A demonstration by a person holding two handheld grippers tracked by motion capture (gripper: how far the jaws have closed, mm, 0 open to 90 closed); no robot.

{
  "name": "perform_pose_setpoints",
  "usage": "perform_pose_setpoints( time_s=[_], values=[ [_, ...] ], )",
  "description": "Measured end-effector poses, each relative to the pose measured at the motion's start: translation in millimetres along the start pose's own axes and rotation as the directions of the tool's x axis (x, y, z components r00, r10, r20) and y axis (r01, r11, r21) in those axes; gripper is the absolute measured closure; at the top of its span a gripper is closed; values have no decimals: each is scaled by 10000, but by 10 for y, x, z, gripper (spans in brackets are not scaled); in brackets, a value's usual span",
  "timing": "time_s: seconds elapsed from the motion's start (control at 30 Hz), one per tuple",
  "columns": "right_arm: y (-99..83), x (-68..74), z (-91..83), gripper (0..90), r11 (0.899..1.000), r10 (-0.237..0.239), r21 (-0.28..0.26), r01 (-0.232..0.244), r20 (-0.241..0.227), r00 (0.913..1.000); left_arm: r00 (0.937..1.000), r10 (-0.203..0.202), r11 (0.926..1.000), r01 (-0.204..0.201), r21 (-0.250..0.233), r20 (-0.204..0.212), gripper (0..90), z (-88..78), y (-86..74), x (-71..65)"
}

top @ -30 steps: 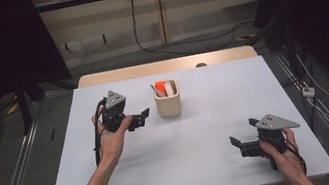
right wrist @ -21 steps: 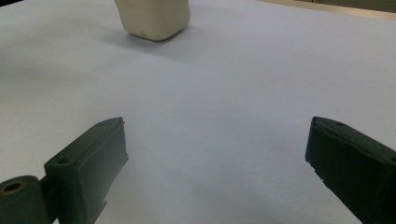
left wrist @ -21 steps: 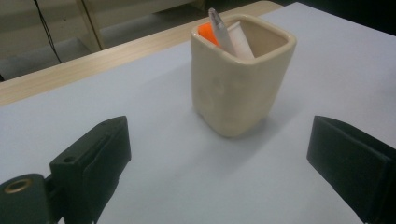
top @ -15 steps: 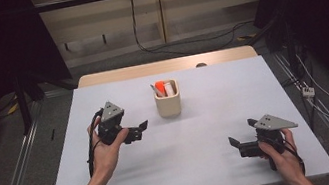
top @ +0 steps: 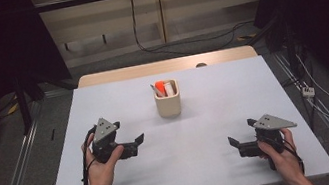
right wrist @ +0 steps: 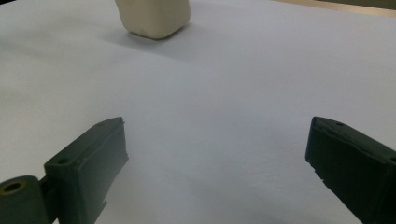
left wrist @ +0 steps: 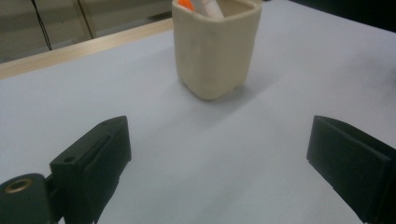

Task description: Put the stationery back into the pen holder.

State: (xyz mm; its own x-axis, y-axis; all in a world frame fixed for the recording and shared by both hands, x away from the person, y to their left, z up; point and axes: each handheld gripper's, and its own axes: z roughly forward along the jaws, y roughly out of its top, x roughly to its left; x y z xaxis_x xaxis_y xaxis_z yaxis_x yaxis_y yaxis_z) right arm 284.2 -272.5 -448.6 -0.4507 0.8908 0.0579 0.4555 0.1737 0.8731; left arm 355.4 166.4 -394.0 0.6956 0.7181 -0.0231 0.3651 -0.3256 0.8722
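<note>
Standing upright on the pale grey-white rectangular table top, toward its far middle: one cream, rounded-square ceramic holder cup. Contents seen from the high view: one orange-capped marker and one white stick-shaped pen, both leaning inside the cup and rising just above its rim. The left gripper view shows the same cup straight ahead of the jaws, well apart from them, with the orange tip at its left inner edge.

Left black two-jaw gripper, grey three-cornered plate on top, held in the person's left hand over the near-left part of the table; jaws spread wide, nothing between them, bare table surface showing in the gap. A black cable trails from it along the forearm.

Right black two-jaw gripper, likewise plated, held in the person's right hand over the near-right part of the table; jaws spread wide, nothing gripped. Its own view shows the cup's base far ahead and to the left, its top cut off by the frame edge.

Both grippers sit well apart from the cup and from each other
</note>
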Motion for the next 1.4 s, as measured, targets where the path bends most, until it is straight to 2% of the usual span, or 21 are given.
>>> perform_pose_setpoints(
  time_s=[0.2,0.3,0.33,0.5,0.53,0.57,0.67,0.73,0.83,0.87,0.93,1.03,1.13,1.4],
  values=[
    [-8,-12,9,51,10000,46,63,-46,30,10000,9990,111,9998,-104,160,-432,61,-123,-116,-30],
    [-8,-7,15,51,9999,33,97,-33,-26,10000,9994,-92,9999,96,119,-345,57,-166,-182,-38],
    [-6,-3,17,51,9999,40,96,-40,-16,10000,9990,-272,9995,276,124,-344,57,-177,-206,-46],
    [-4,0,19,50,9999,47,89,-47,-24,10000,9989,-34,9997,45,227,-461,57,-214,-292,-65],
    [-3,-2,20,51,9999,98,71,-98,-27,9999,9983,97,9996,-81,285,-573,57,-220,-314,-66],
    [-3,-5,20,50,9999,107,70,-107,-36,9999,9975,56,9996,-35,294,-706,57,-231,-339,-71],
    [-4,-13,20,49,9999,131,55,-131,-40,9999,9977,-167,9995,185,275,-660,57,-240,-405,-96],
    [-3,-19,24,49,9999,124,49,-124,-25,9999,9985,4,9990,20,444,-541,57,-231,-441,-123],
    [1,-12,20,51,9999,108,16,-108,-19,9999,9988,-19,9990,41,449,-490,57,-226,-481,-156],
    [4,-10,17,51,10000,87,-2,-87,-20,10000,9990,-95,9993,111,371,-447,57,-228,-495,-162],
    [4,-10,12,52,10000,64,-21,-64,-23,10000,9979,-41,9996,59,288,-643,57,-247,-522,-155],
    [-7,-22,7,52,9999,120,-15,-120,9,9999,9958,-293,9995,299,55,-867,60,-265,-558,-152],
    [-14,-29,-4,53,9999,126,-63,-126,18,9999,9963,-450,9990,452,8,-730,61,-269,-584,-143],
    [-26,-32,-21,52,9997,223,-88,-222,19,9998,9954,-540,9985,542,1,-793,61,-265,-610,-124]
  ],
)
